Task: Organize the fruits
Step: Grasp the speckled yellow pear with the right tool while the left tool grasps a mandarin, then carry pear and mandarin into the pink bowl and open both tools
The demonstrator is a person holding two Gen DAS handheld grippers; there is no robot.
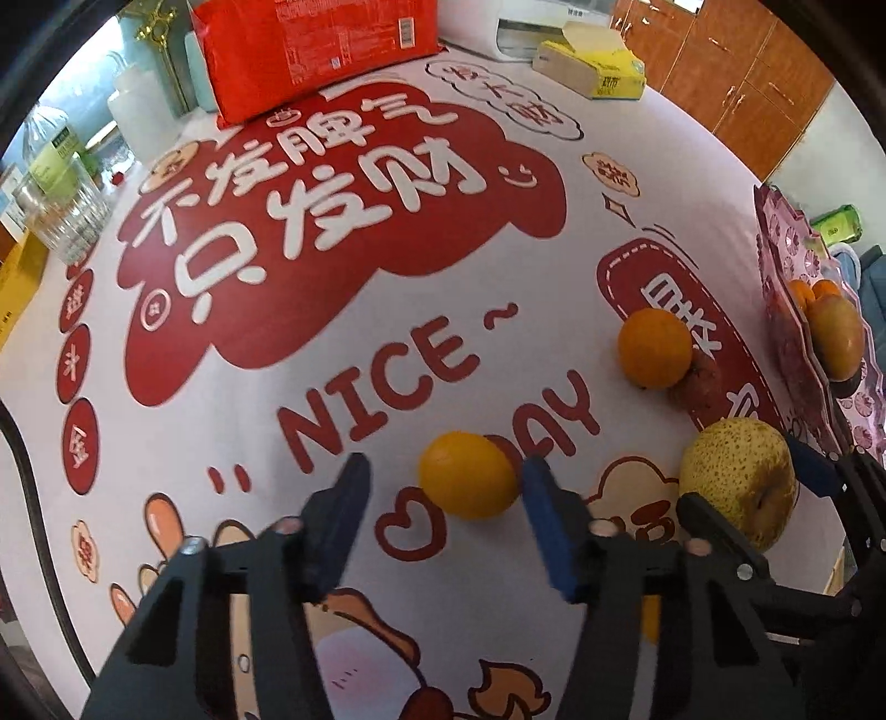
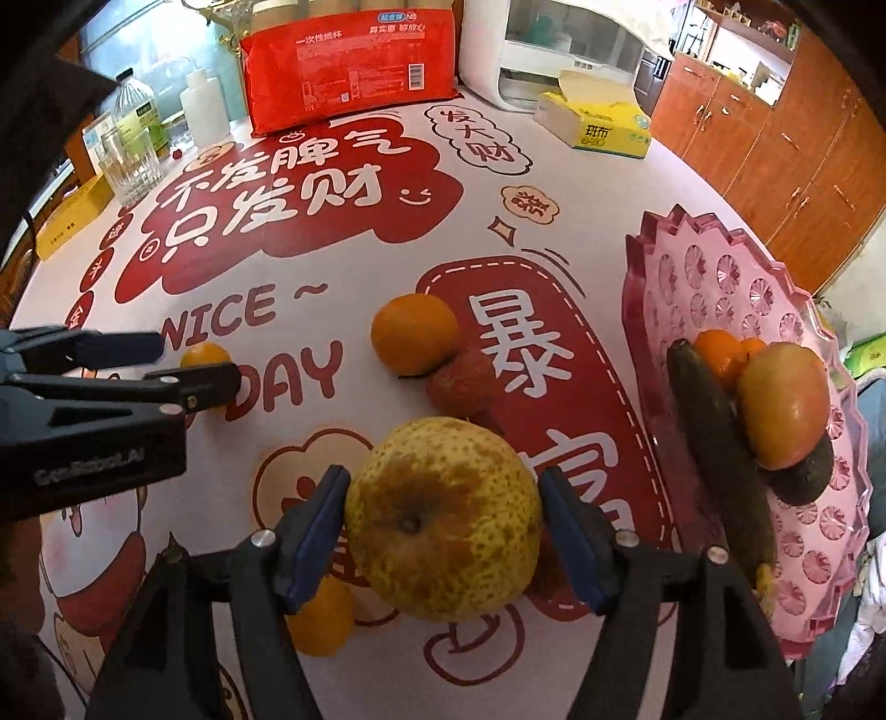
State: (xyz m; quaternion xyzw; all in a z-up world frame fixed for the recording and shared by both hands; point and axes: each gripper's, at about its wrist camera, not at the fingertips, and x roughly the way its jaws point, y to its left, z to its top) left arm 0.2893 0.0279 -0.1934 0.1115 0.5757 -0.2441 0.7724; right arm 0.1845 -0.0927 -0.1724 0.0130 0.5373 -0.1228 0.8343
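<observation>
Red-and-white printed cloth covers the worktop [image 2: 343, 260], with wooden cabinets [image 2: 786, 144] standing behind it. Nearest in the right wrist view, the right tool [image 2: 443, 531] straddles a speckled yellow-green pear [image 2: 443, 518] that sits on the cloth; its blue pads lie at the pear's two flanks, the left one at the skin and the right one with a sliver of gap, so the jaws are open rather than clamped. A small orange fruit [image 2: 321, 615] lies just under the left finger of that tool. In the left wrist view the left tool [image 1: 443, 498] points down over a yellow-orange citrus [image 1: 468, 476]; the right pad is at the fruit's side and the left pad stands clear of it, so the jaws are open around it, not pressing. Farther on, a tangerine [image 2: 415, 332] rests touching a reddish, rougher fruit [image 2: 462, 382]. To the right a pink faceted tray [image 2: 714, 277] holds an apple [image 2: 783, 404], a dark avocado [image 2: 803, 476], a long dark green vegetable [image 2: 714, 437] and small oranges [image 2: 720, 349]. At the far edge stand a red packet [image 2: 354, 66], a tissue box [image 2: 598, 127], a glass [image 2: 130, 160], a bottle [image 2: 135, 105] and a white appliance [image 2: 554, 50].
</observation>
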